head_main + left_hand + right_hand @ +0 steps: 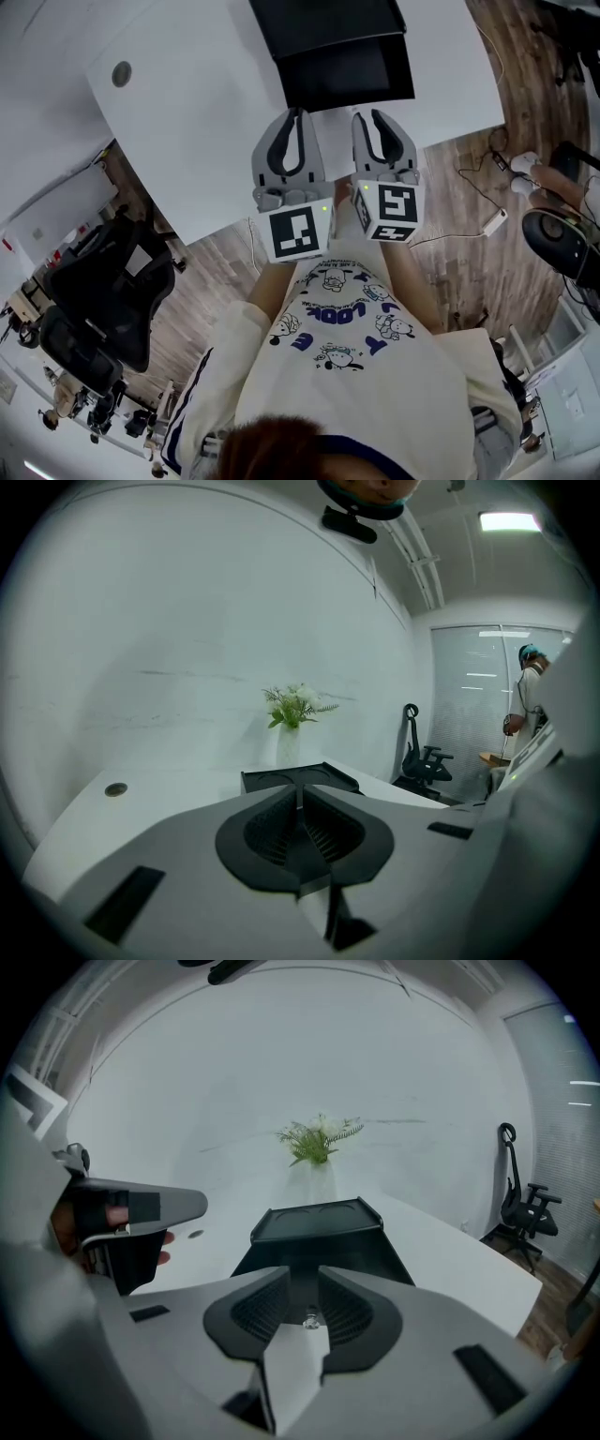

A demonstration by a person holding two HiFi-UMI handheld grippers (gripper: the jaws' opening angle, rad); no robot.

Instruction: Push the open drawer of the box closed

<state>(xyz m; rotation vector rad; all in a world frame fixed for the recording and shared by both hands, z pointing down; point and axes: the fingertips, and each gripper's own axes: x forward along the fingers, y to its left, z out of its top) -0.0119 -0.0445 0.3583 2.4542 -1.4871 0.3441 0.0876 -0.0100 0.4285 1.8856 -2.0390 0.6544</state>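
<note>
Left gripper point(298, 112), jaws together, and right gripper point(368, 114), jaws a bit apart, hold nothing by the table's point(187, 112) near edge. Drawer point(347, 70) is not shut yet.

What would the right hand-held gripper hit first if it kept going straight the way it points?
Probably the open drawer of the black box, dead ahead of the right hand-held gripper; depth is unclear.

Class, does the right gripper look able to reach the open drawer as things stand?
Probably yes: the right gripper faces the drawer close up, with nothing between them on the table.
</note>
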